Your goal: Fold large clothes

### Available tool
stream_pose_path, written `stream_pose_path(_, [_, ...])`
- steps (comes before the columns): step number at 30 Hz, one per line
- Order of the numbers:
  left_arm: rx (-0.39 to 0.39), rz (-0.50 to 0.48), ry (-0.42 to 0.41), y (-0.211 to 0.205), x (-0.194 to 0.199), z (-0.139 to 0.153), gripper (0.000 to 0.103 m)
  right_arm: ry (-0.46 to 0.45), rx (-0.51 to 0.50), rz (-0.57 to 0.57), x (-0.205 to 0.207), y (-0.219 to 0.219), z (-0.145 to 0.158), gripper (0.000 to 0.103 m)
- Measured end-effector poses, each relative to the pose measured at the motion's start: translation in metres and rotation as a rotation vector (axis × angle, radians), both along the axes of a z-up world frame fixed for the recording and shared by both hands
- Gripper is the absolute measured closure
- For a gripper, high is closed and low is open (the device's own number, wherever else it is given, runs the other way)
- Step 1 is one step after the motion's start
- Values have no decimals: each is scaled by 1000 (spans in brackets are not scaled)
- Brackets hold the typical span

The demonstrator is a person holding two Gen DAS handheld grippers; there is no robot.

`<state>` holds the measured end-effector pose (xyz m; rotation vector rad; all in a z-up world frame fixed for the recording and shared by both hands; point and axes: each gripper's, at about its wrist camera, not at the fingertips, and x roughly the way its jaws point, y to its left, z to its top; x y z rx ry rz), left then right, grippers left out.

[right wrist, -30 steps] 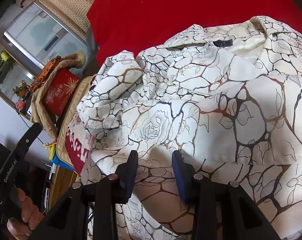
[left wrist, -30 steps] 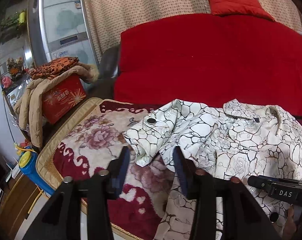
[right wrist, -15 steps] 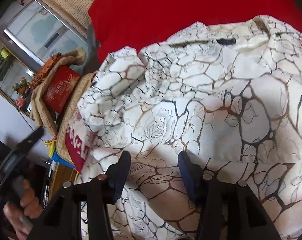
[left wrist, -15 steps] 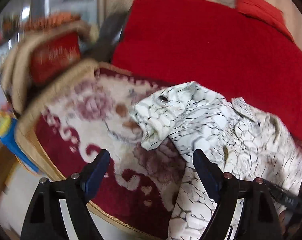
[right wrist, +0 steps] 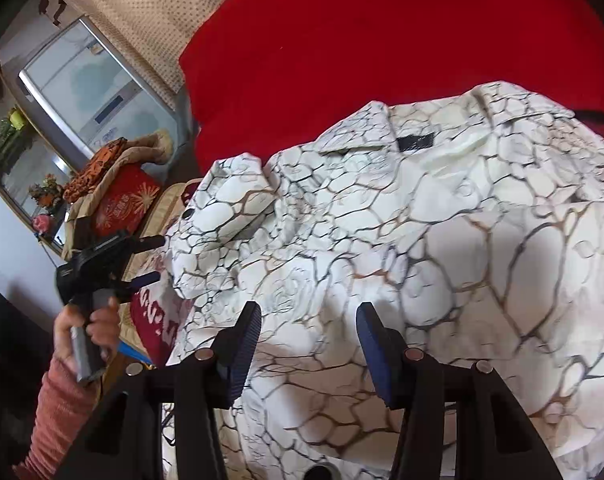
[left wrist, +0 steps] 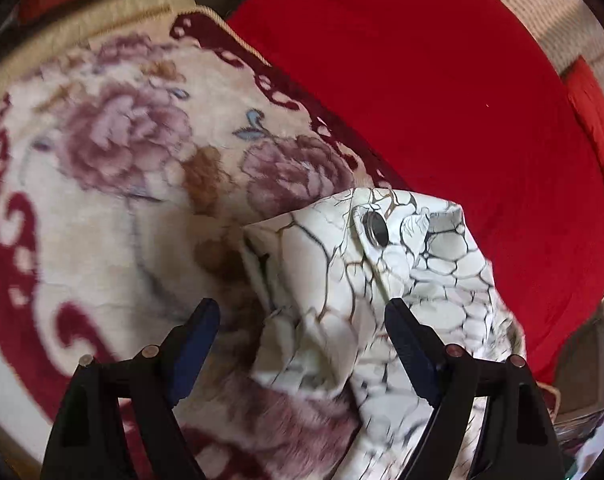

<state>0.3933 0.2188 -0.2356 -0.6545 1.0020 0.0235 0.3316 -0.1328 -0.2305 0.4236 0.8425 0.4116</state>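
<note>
The left gripper (left wrist: 302, 320) stands with its jaws spread wide, released, its 2 blue pads on either side of the sleeve cuff (left wrist: 341, 264) of the white jacket (right wrist: 401, 240) without pressing on it; the cuff, with 1 dark round button (left wrist: 375, 229), lies between them, partly blurred; in the right wrist view the same gripper (right wrist: 152, 258) shows at the left edge, held by a hand (right wrist: 90, 328) in a ribbed pink sleeve (right wrist: 58, 412), its fingers pointing at the end of the folded sleeve. The right gripper (right wrist: 307, 340) is also released, its jaws roughly half parted, the 2 pads hovering over the jacket's body with cloth beneath them but nothing pinched. The jacket, white with a dark and brown crackle print, lies spread with its collar (right wrist: 421, 140) toward the red bedcover (right wrist: 381, 40) and its sleeve folded across the chest; it rests partly on a floral blanket (left wrist: 122, 140) of cream, pink and dark red, which borders the red cover. Beyond, at the left of the right wrist view, stand a red box (right wrist: 126, 204) draped with cloth and a silver appliance (right wrist: 90, 92) against a dotted curtain (right wrist: 142, 8).
</note>
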Motion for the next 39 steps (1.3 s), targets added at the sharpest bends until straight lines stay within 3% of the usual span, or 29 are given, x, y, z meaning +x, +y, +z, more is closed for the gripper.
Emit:
stream_pose_path(1, [-22,-5,2,-2,5,-5,36,-3,-4,-7,-1,-3,1,49])
stream_pose_path(2, [-39,-16,8,-6,10,-9,65,-5,-7,-14,-1,-6,1,49])
stream_pose_path(3, [-48,-32,19,-10,14,-11,76,-6,-9,-21,-2,-10,0,49])
stream_pose_path(4, [-52,-45,20,-13,17,-11,94,-9,-13,-29,-2,-13,1,49])
stream_pose_path(6, [-16,-64,0,-23,17,-2,95,-15,-20,-53,-4,-21,2,49])
stream_pose_path(8, [81,-99,-51,-40,13,22,97,-22,-17,-76,-5,-29,3,49])
stream_pose_path(12, [174,-193,-144,-83,0,79,98,-53,-9,-125,-11,-46,10,49])
stream_pose_path(17, [214,-354,-227,-155,-24,153,98,-77,27,-192,-17,-72,20,49])
stream_pose_path(21, [198,-524,-272,-227,-49,198,98,-91,67,-258,-24,-98,27,49])
stream_pose_path(24, [129,-678,-270,-287,-70,222,97,-96,107,-321,-30,-123,30,49])
stream_pose_path(25, [108,-722,-257,-300,-74,225,91,-96,125,-344,-32,-134,31,49])
stream_pose_path(27, [47,-823,-211,-327,-83,227,63,-87,162,-386,-35,-152,32,49])
stream_pose_path(28, [26,-865,-201,-337,-89,230,44,-80,183,-404,-37,-162,31,49])
stream_pose_path(29, [27,-884,-216,-342,-96,233,38,-68,219,-427,-39,-174,30,46])
stream_pose_path(33, [96,-872,-288,-335,-101,239,37,-52,319,-472,-42,-203,28,33])
stream_pose_path(37, [190,-737,-251,-302,-68,216,37,-27,330,-459,-42,-212,27,32])
stream_pose_path(39, [298,-654,-230,-280,-50,191,37,27,288,-421,-34,-208,24,32])
